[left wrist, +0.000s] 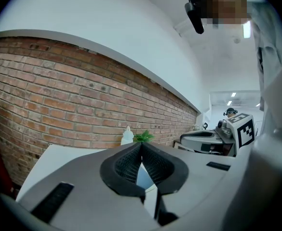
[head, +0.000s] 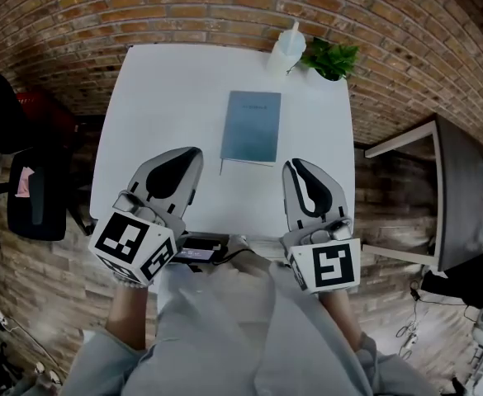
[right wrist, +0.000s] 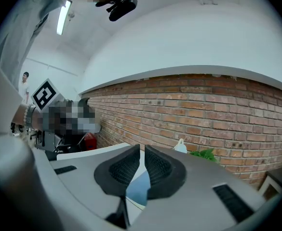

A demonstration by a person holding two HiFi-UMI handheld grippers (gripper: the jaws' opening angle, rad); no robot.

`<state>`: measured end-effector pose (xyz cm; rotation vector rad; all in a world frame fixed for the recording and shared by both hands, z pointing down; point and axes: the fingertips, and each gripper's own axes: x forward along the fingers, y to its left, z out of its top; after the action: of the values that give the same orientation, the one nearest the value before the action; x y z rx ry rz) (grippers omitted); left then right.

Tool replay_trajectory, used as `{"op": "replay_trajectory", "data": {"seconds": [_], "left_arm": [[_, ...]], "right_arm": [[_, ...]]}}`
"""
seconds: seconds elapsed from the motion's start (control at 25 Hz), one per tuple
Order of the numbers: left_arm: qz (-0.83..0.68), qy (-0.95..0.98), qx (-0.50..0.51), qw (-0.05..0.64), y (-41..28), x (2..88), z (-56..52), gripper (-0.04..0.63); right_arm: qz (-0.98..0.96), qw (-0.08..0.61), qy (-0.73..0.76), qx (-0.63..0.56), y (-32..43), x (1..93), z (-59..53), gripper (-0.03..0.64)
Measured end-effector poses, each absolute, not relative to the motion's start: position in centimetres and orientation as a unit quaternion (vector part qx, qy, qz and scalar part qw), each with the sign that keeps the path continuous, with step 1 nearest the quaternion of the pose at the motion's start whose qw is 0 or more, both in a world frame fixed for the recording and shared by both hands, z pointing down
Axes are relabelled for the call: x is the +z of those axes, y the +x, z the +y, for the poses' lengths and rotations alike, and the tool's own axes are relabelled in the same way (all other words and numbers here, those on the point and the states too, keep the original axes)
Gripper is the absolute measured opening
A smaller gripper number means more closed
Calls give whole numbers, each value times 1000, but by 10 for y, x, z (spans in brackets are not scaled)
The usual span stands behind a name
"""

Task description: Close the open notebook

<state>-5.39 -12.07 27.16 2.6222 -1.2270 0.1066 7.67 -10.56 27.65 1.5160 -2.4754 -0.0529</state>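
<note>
Through the thin slit between each gripper's pads only a blue sliver of the notebook (right wrist: 135,189) shows, and the print on its cover is too small to read in the head view. It lies closed and flat on the white table (head: 158,97), ahead of both sets of fingertips, between them and clear of both. Its long axis runs away from them toward the bottle (head: 286,49) and plant (head: 330,58). The left gripper (head: 193,153) and right gripper (head: 293,165) have their jaws drawn together on nothing.
</note>
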Motion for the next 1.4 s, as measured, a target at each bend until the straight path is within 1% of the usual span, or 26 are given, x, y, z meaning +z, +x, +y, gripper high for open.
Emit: {"op": "replay_trajectory", "data": {"seconds": [1.0,1.24,1.4], "left_arm": [[-420,900,47,109,-49,275,-125,20],[-425,898,52,100,-51,274,-126,20],[-430,896,57,93,-53,271,-126,20]], "right_arm": [[-845,140,516,-26,74,284,-111,58],[-845,127,519,-29,72,280,-112,57],[-846,131,516,-31,71,280,-111,57]]}}
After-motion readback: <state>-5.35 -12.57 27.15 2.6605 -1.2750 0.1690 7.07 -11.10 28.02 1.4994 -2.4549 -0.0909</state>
